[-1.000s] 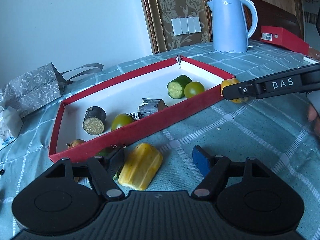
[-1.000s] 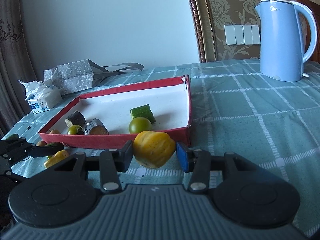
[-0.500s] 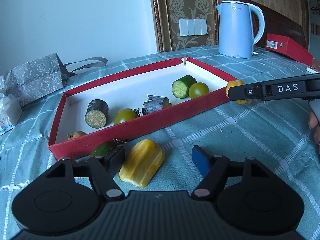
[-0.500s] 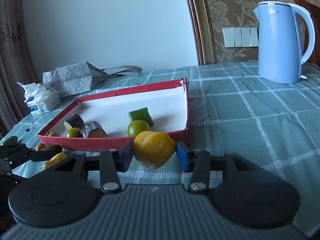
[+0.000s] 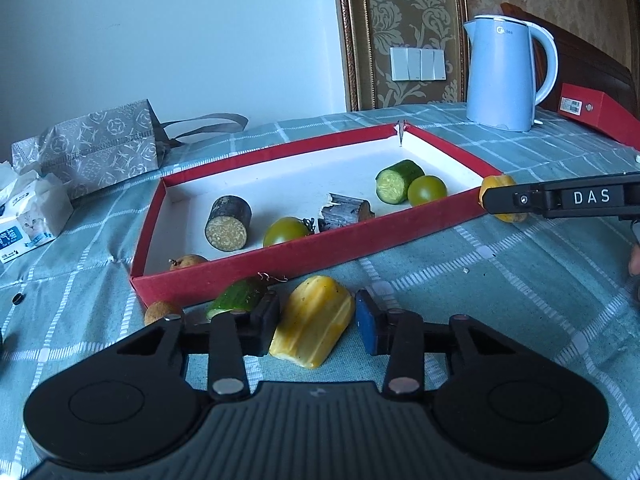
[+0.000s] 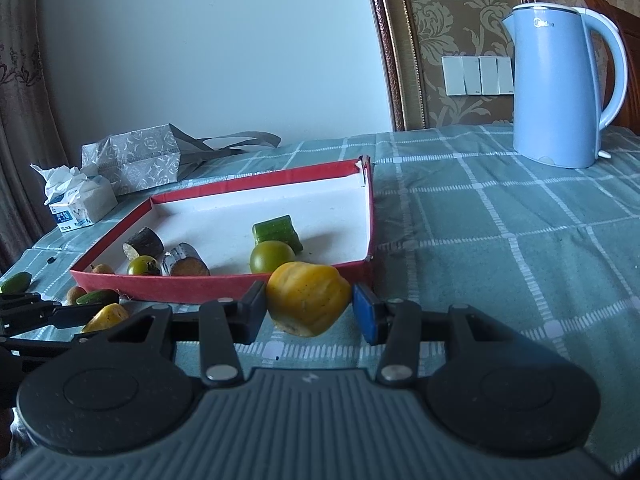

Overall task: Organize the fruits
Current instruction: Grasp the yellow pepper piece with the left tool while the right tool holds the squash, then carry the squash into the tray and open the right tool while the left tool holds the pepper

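A red tray (image 5: 304,250) with a white floor holds cucumber pieces, two green tomatoes (image 5: 427,191) and dark cut chunks. My left gripper (image 5: 316,320) is open around a yellow fruit piece (image 5: 312,320) lying on the cloth in front of the tray; its left finger touches the fruit, the blue pad stands just apart. My right gripper (image 6: 308,308) is open around a second yellow fruit piece (image 6: 308,304) at the tray's right front corner (image 6: 370,272), both fingers close beside it.
A cucumber piece (image 5: 238,298) and a small brown fruit (image 5: 162,312) lie by the tray's front left. A blue kettle (image 6: 560,92) stands at the back right, a grey bag (image 5: 92,148) and a tissue pack (image 5: 28,216) at the back left. A red box (image 5: 596,114) is at the far right.
Both views have drawn slightly back and up. The left gripper's fingers now sit nearer its yellow piece. The fruits have not moved.
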`<state>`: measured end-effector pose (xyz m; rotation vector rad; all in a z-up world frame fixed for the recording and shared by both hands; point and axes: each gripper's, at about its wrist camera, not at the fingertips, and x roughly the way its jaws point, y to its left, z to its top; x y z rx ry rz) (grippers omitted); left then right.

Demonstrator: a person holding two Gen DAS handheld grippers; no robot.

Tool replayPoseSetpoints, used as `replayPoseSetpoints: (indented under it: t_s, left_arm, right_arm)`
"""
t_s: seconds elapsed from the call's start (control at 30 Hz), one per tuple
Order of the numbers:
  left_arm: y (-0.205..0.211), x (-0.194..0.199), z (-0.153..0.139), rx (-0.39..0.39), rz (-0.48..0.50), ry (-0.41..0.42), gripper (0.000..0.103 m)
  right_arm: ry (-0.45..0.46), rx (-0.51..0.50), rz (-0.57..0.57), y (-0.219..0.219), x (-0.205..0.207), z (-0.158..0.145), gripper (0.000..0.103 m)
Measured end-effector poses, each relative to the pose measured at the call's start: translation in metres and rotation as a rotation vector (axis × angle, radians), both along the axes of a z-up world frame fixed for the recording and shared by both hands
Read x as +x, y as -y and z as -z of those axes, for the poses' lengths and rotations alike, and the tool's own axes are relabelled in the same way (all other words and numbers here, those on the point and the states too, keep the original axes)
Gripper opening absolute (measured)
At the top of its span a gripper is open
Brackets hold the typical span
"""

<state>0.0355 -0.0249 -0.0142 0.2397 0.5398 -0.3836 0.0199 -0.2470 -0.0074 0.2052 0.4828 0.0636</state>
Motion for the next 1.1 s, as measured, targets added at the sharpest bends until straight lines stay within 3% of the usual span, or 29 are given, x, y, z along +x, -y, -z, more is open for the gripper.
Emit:
replayPoseSetpoints:
  t_s: [0.4, 0.73, 1.1]
  left_arm:
    - [-0.005, -0.017, -0.016, -0.059, -0.061, 0.052, 0.029]
    - [-0.023, -0.041, -0.029, -0.133, -0.061, 0.126, 0.028]
    - [-0.048, -0.043, -0.041, -0.131, -0.215, 0.259, 0.028]
  right_arm:
    - [0.009, -0.002, 0.003, 0.001, 0.0, 0.0, 0.044]
    - [0.01, -0.001, 0.003, 0.001, 0.0, 0.0, 0.044]
    - [0.026, 0.002, 0.006, 0.002, -0.002, -0.002, 0.044]
